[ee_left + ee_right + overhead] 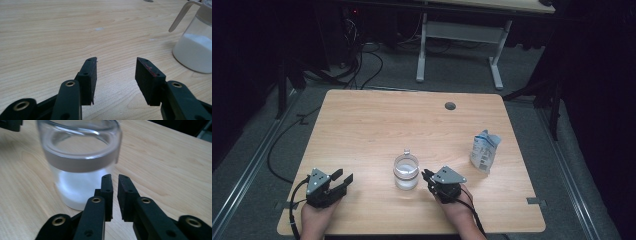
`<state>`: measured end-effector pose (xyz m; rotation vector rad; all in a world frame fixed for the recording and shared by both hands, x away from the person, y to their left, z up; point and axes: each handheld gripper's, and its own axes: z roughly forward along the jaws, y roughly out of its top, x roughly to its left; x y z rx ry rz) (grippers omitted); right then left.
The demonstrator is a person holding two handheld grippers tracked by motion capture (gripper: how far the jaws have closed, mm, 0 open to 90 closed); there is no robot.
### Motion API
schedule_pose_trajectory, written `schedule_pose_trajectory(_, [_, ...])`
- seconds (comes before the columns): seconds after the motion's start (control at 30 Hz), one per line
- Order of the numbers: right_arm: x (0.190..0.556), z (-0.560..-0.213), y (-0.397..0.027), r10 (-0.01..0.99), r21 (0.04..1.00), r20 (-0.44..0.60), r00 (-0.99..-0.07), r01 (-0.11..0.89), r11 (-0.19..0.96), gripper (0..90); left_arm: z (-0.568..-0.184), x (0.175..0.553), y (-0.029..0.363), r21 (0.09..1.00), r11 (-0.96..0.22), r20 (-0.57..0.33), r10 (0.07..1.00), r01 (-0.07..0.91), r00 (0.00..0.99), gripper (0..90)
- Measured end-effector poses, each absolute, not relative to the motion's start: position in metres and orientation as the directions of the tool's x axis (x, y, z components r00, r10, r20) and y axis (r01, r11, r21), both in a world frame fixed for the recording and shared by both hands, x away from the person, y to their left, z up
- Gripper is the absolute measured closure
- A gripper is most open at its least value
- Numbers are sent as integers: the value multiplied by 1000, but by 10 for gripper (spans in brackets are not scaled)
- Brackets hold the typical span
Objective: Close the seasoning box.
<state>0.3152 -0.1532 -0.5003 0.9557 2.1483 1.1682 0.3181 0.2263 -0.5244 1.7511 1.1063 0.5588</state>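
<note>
A clear glass jar [406, 171] is seen standing upright near the front middle of the wooden table [372, 125], its long axis vertical and its open mouth turned straight up. A band of translucent plastic runs around its rim, and a white powder fills its lower part. In the left gripper view a thin, pale curved handle or spout [180, 14] is shown rising from the rim of the jar [195, 47] and slanting away from it; in the high view this part is seen on the far side of the jar, pointing away from the person. No label or writing can be made out on the jar.

To the right of the jar, well apart from it, a small blue-and-white pouch [485, 150] is set upright on the table. Print is visible on its face, but it is too small to be read.

The right claw [426, 175] is held just beside the jar on its right, pointed toward it. In the right gripper view its jaws are seen nearly together, with a narrow gap between them and nothing in that gap; the jar [80, 162] stands just past the tips and slightly to the left of them, and contact cannot be told.

The left claw [343, 178] is rested near the front left corner of the table, well apart from the jar, pointed toward the right. Its jaws are held apart over bare wood, with nothing between them.
</note>
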Motion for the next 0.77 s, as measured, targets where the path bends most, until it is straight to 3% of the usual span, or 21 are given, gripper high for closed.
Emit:
schedule_pose_trajectory(0.27, [321,-515,-191,851,839,-105,-515,414,354,676,-525,319,224,889,-137,-114,859,438,500,524])
schedule_pose_trajectory(0.57, [304,-514,-258,914,852,-73,-399,451,265,656,-524,318,223,889,-132,-122,854,439,505,523])
schedule_pose_trajectory(0.77, [306,-515,-259,913,853,-55,-405,456,254,657,-524,317,218,889,-142,-115,851,436,513,524])
